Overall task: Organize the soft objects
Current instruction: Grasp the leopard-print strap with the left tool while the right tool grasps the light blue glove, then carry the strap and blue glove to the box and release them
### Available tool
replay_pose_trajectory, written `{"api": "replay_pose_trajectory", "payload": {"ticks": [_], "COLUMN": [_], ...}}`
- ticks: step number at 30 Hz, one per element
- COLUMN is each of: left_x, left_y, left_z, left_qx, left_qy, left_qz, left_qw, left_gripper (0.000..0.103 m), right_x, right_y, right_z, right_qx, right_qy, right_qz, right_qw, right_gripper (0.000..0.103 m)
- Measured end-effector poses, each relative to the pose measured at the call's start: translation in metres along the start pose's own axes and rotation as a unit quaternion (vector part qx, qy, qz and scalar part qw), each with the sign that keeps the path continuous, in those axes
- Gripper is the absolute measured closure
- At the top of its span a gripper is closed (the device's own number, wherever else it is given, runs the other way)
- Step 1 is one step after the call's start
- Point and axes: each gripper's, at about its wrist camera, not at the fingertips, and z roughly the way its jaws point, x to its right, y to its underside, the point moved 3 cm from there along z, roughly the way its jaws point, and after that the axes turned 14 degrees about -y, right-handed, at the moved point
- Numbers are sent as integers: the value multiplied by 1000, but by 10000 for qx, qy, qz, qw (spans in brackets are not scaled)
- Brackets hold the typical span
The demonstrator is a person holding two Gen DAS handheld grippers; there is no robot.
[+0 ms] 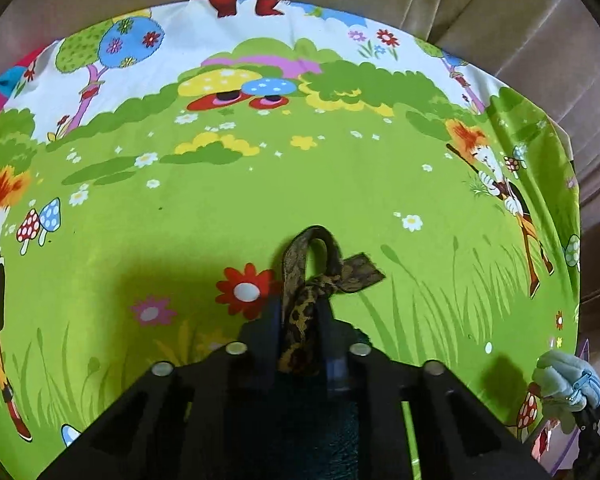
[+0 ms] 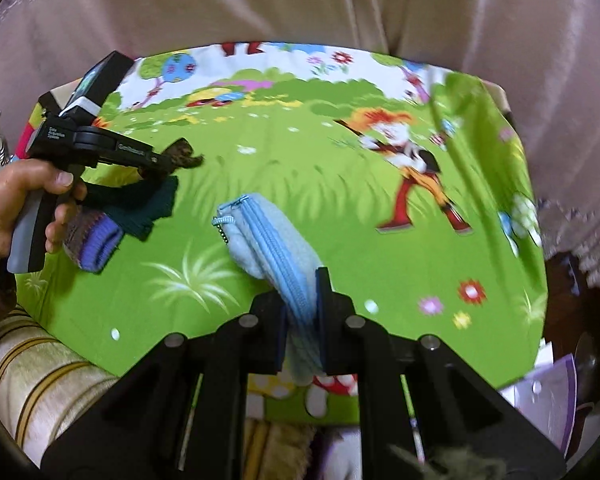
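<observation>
A leopard-print fabric band (image 1: 300,280) hangs pinched between the jaws of my left gripper (image 1: 300,306), its loop resting on the green cartoon tablecloth (image 1: 220,200). In the right wrist view a hand holds that left gripper (image 2: 166,160) at the left, with the band (image 2: 186,156) sticking out of its tip. My right gripper (image 2: 304,292) is shut on a light-blue fleece zip pouch (image 2: 268,236), held just above the tablecloth (image 2: 300,160). The pouch (image 1: 568,380) also shows at the left wrist view's lower right edge.
A dark green knitted piece (image 2: 144,204) and a purple-cuffed sock (image 2: 96,248) lie under the left gripper. Beige curtains (image 2: 300,8) hang behind the table. A striped cushion (image 2: 40,368) sits at the near left, purple paper (image 2: 548,392) at the near right.
</observation>
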Motion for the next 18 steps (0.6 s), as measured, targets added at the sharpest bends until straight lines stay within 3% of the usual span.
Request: {"api": "replay_pose_trajectory", "payload": {"ticks": [11,18], "left_x": [7,23], "left_y": [29,71], "left_z": [-61,-109], "left_qx": [485,608], "left_qy": [317,883], "left_qz": [-172,-249], "left_qw": [9982,9939], "left_gripper": [90,90], "right_x": [9,13], "right_y": [26,44], "right_z": [-38,-64], "right_qx": [130,209], "right_qy": [68,142], "right_qz": [297,405], "right_qw": [9994,9989], "right_gripper": [88,88]}}
